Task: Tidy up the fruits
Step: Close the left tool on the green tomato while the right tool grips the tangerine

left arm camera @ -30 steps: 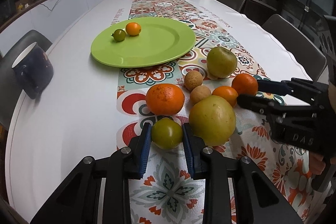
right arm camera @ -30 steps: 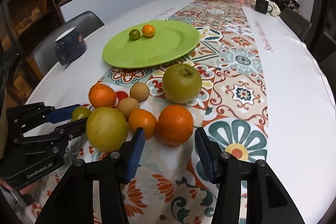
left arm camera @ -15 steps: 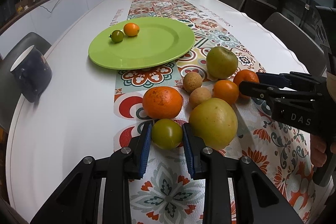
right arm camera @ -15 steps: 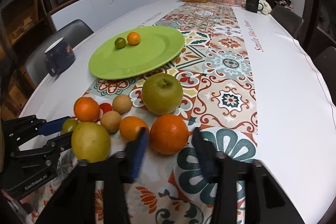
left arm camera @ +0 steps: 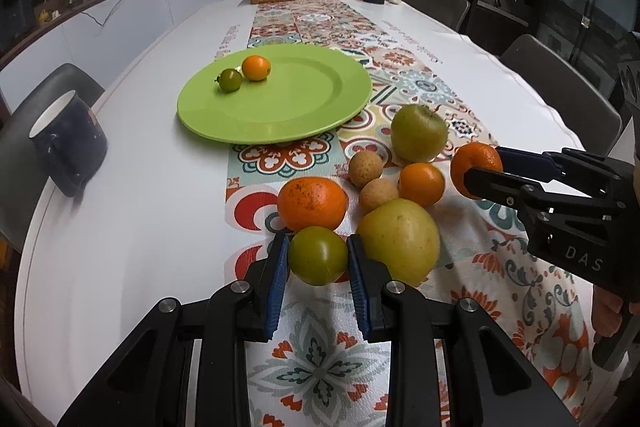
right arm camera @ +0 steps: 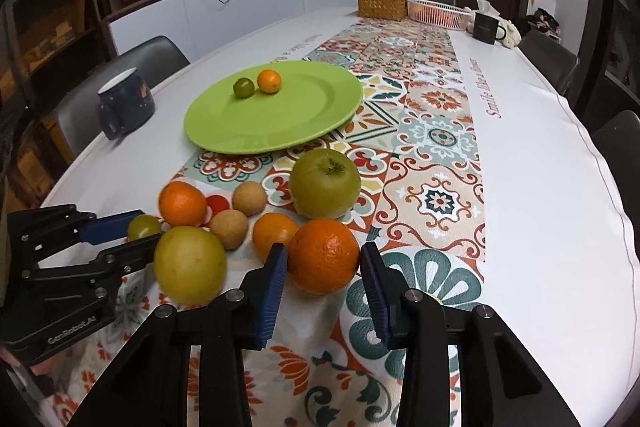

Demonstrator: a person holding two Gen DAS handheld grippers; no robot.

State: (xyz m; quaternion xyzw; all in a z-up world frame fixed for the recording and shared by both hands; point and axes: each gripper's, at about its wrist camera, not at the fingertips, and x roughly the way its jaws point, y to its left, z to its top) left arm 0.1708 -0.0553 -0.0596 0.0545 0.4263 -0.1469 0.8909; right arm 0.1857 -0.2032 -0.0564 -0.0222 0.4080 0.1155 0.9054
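In the left wrist view, the left tool (left arm camera: 318, 259) is seen low in the centre of the frame, its blue pads closed against both sides of a small green fruit (left arm camera: 318, 255). This fruit lies on the patterned runner (left arm camera: 320, 355), just beside a large yellow-green fruit (left arm camera: 398, 241) on its right and a large orange (left arm camera: 312, 203) directly above it in the frame.

In the right wrist view, the right tool (right arm camera: 324, 267) is seen at lower centre, its pads set on either side of an orange (right arm camera: 323, 261). The left pad appears to touch the fruit; whether the right pad touches it cannot be told. The same orange is seen at the right edge of the left wrist view (left arm camera: 474, 167), between the blue fingers of the right tool.

Between the two gripped fruits a small orange (left arm camera: 421, 183) and two brown round fruits (left arm camera: 365, 169) (left arm camera: 378, 194) are clustered, with a green apple (left arm camera: 418, 133) above them in the frame.

A green plate (left arm camera: 276, 123) is placed further up the bench (left arm camera: 140, 207), left of centre in the frame, partly on the runner. A small green fruit (left arm camera: 230, 79) and a small orange fruit (left arm camera: 256, 67) are seen on its upper left part, just beside each other. A dark mug (left arm camera: 72, 143) stands at the left edge of the frame.
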